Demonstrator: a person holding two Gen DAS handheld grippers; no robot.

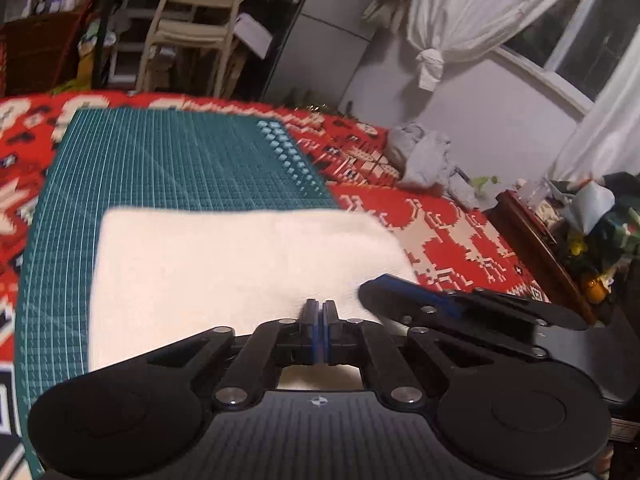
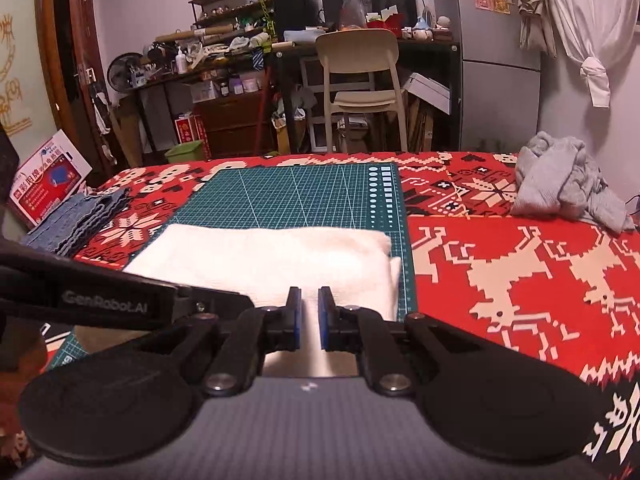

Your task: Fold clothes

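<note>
The left gripper (image 1: 319,312) sits low over the near edge of the white cloth (image 1: 240,264), its two pads pressed together, and whether a thin layer of fabric is pinched between them I cannot tell. Beside it on the right, the right gripper (image 2: 309,312) hovers over that same near edge with its pads a little apart, white fabric showing through the gap, nothing clamped. The white cloth lies as a flat rectangle across the near part of the green cutting mat (image 2: 288,192), and in the right wrist view its right end shows two layers stacked, so it is already doubled over at least once. Far right on the red patterned blanket (image 2: 520,280) a grey garment (image 2: 560,184) lies crumpled, and a stack of blue fabric (image 2: 76,216) sits flat at the left. Now the risk: the two tools are crowded close together, so a lift from here would likely raise only the middle and let the ends sag and skew. A pinch that catches just the top layer would peel the fold open. The left view is blurred too, so a quick tug could drag the whole cloth off the mat.
</note>
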